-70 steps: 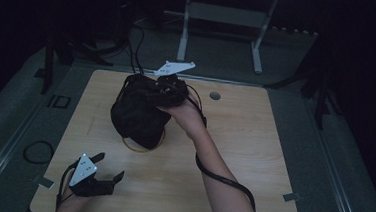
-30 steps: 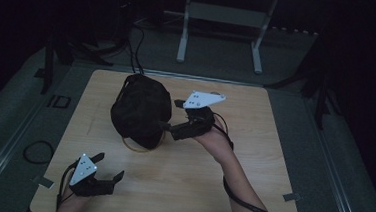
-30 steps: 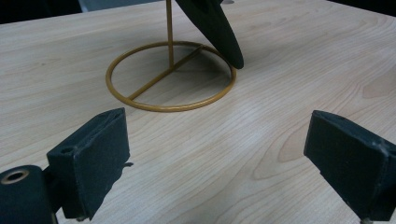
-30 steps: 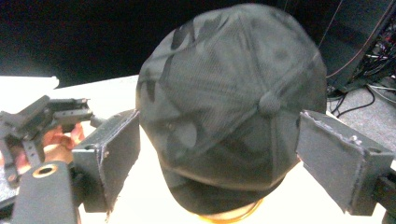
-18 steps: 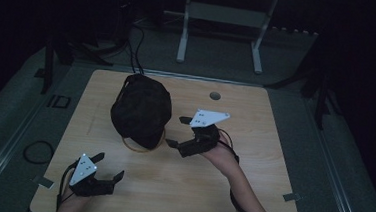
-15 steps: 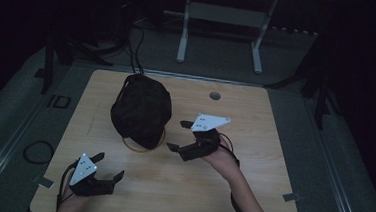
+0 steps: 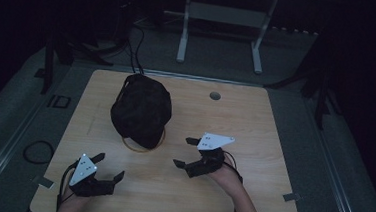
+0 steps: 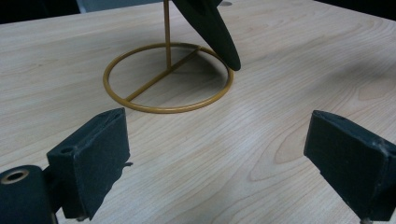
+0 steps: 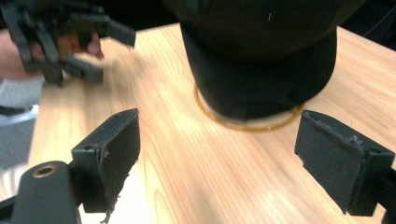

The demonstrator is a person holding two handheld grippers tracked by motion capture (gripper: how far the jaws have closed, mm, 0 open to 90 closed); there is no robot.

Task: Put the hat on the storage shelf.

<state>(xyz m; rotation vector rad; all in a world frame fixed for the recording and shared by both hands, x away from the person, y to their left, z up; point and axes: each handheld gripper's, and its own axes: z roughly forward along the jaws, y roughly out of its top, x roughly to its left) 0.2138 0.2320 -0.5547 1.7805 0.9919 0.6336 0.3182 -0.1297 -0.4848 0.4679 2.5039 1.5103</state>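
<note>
1. High view: a black cap [image 7: 141, 110] sits on a gold wire stand [image 7: 143, 144] on the wooden table [image 7: 255, 125], toward the far left of the top. Taking the stand as landmark, the right gripper [image 7: 182, 151] hovers just to its right and slightly nearer the person, jaws spread wide and holding nothing. The left gripper [image 7: 107, 166] rests nearer the person, on the stand's near-left side, jaws also apart and empty. My judgement: the cap is already placed on the stand, and the step in hand is the release and clearing away. Any next move calls for keeping both sets of jaws off the brim so the light stand does not tip.

2. Left gripper view: the stand's ring base [image 8: 168, 77] lies flat on the table just beyond the open jaws, with a thin upright rod [image 8: 166, 32] rising from a crossbar. The cap's brim [image 8: 210, 28] hangs down over the ring's far right edge, not touching the table. Nothing lies between the jaws.

3. Right gripper view: the cap [image 9: 261, 51] is dark, soft-looking fabric, draped low so that it hides most of the stand. The ring [image 9: 252, 122] peeps out beneath it. The jaws stand wide apart, short of the ring, gripping nothing. The left gripper [image 9: 60, 37] shows blurred beyond the stand to its left.
</note>
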